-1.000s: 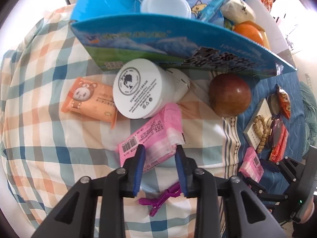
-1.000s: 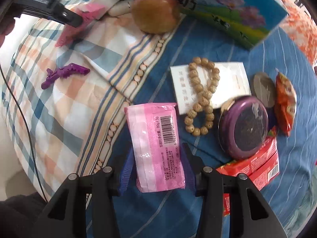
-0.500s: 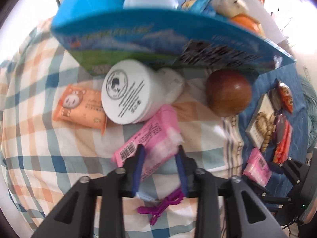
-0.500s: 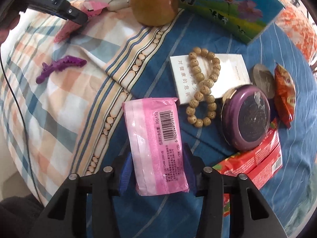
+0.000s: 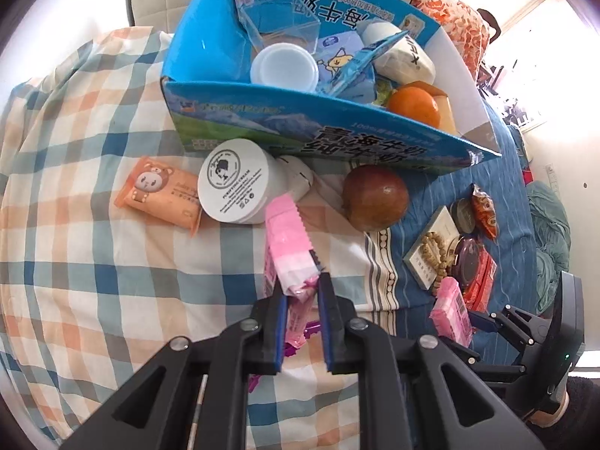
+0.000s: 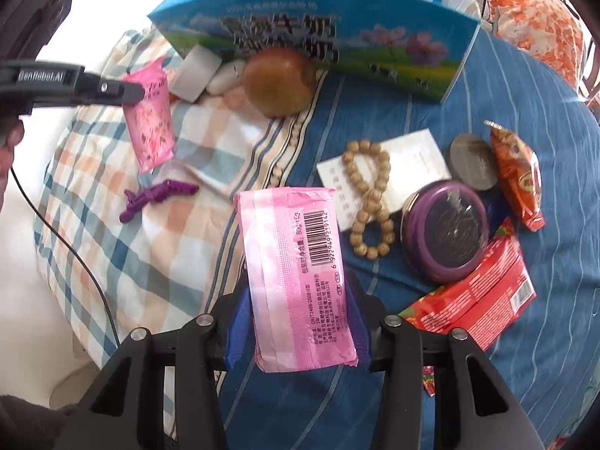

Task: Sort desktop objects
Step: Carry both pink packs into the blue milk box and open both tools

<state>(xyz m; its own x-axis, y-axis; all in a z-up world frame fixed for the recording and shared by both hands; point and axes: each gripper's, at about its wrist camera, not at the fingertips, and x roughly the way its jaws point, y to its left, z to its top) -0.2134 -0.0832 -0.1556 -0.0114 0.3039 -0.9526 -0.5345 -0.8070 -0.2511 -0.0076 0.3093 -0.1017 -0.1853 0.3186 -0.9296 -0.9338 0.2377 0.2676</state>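
Left wrist view first: the checked cloth [image 5: 93, 247] covers most of the surface, with a blue striped cloth [image 5: 498, 202] beside it on the right. Standing across both is the big blue milk carton box [image 5: 300, 127], its top cut open and already crowded with a clear-lidded tub, a white bottle, a blue pouch and an orange [image 5: 412, 107]. Just in front of the box wall sit a white cream jar [image 5: 234, 180] on its side, a brown apple [image 5: 375, 197] and an orange wet-wipe pack [image 5: 159, 197] touching the jar.

The left gripper [image 5: 302, 294] has just been closing, and its blue pads now pinch one end of a pink sachet [image 5: 288, 240], which sticks up and forward from between them, lifted clear of the cloth. In the right wrist view the same sachet hangs from that gripper above the checked cloth, near the jar.

The right gripper [image 6: 298, 324] holds a second pink packet [image 6: 296, 273], barcode side up, with a pad pressed against each long edge, above the blue cloth. Beyond it lie a red snack pack [image 6: 483, 303], a purple round tin [image 6: 444, 242], a white card [image 6: 397, 165] with a wooden bead bracelet [image 6: 369, 202] draped over it, an orange snack bag [image 6: 517, 176] and a small grey disc [image 6: 474, 161]. A purple hair clip [image 6: 157, 197] lies on the checked cloth below the lifted sachet.
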